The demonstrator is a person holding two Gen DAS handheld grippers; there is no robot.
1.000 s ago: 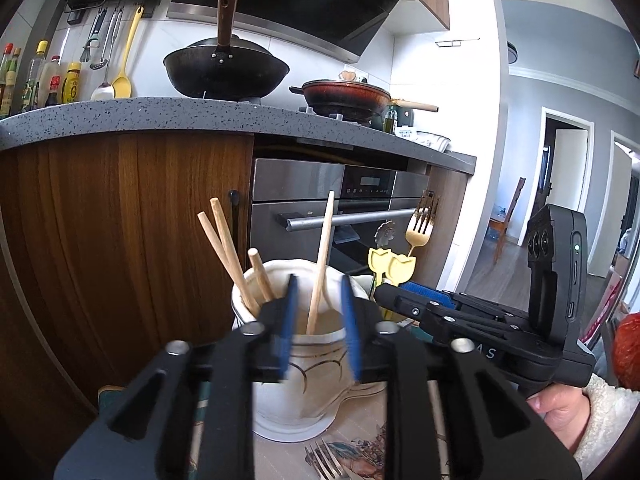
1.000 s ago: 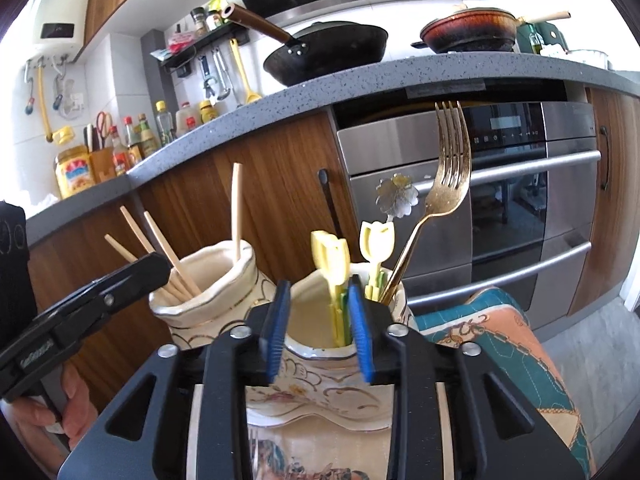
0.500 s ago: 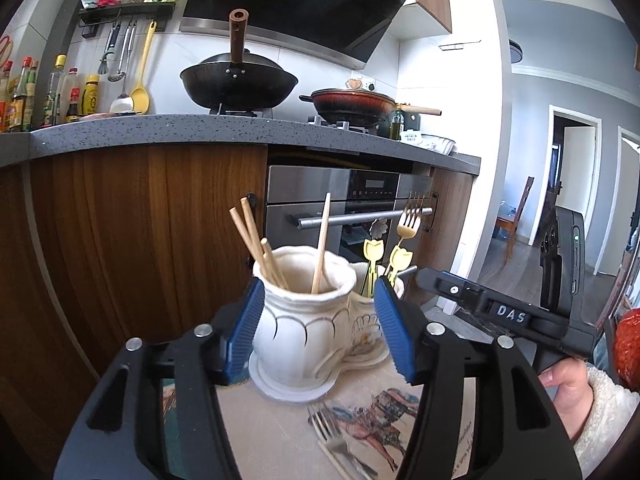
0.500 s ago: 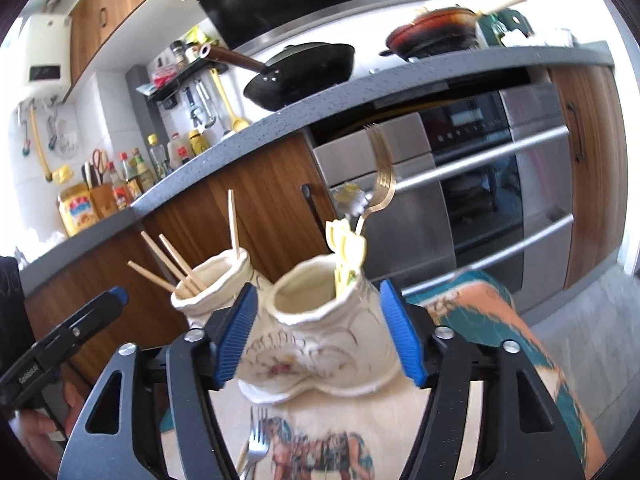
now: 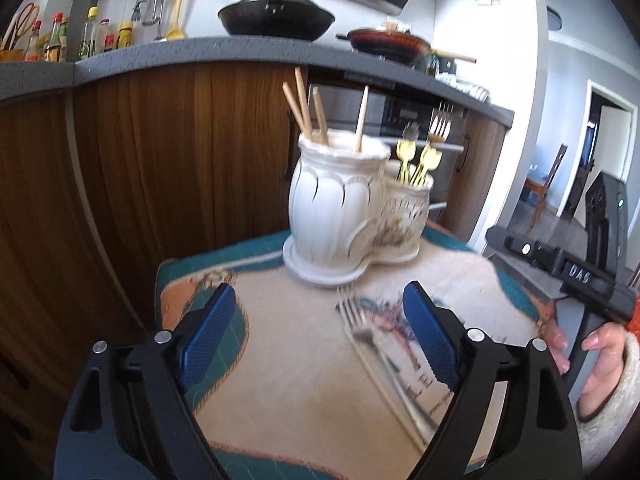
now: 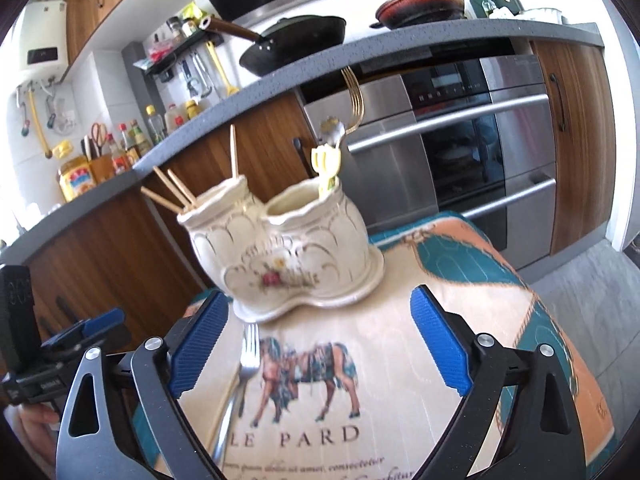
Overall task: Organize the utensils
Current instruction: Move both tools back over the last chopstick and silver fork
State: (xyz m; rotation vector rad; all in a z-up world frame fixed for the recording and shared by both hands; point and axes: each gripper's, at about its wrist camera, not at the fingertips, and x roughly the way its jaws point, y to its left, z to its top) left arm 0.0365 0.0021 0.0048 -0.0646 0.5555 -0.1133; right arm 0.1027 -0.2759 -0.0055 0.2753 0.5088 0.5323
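Two wide-open claws, nothing gripped in either. From the left wrist view: left gripper (image 5: 320, 344) low in frame, blue pads (image 5: 208, 334) spread far apart, hovering above a printed cloth (image 5: 280, 360) with teal and orange border. Between the pads, flat on the cloth, a silver fork (image 5: 376, 356), blurred, tines pointing toward the holder, with a single chopstick (image 5: 384, 384) just beside it on its left. Farther back, near the far edge of the cloth, a cream two-pot ceramic utensil holder (image 5: 340, 208) on its shared base. Left pot: four wooden chopsticks (image 5: 308, 112) standing tilted. Right pot, smaller from this side: gold utensils (image 5: 416, 160) with tulip-shaped ends, plus a gold fork (image 5: 440, 126) with tines up. At the right edge, the right gripper (image 5: 560, 264) held in a hand (image 5: 592, 356), well clear of the holder. From the right wrist view: left gripper (image 6: 76, 340) at the far left, low. Next, right gripper (image 6: 320, 348) with blue pads (image 6: 438, 346) equally far apart, empty, over the cloth's horse print. Fork and lone chopstick near its left pad, apart from it. Holder just beyond the fork's tines, chopsticks in the left pot, gold fork and tulip-ended pieces in the right. Behind it all, wooden cabinets (image 6: 120, 248), a grey countertop (image 6: 400, 44) with a black wok (image 6: 296, 40), and a steel oven (image 6: 460, 140) to the right.
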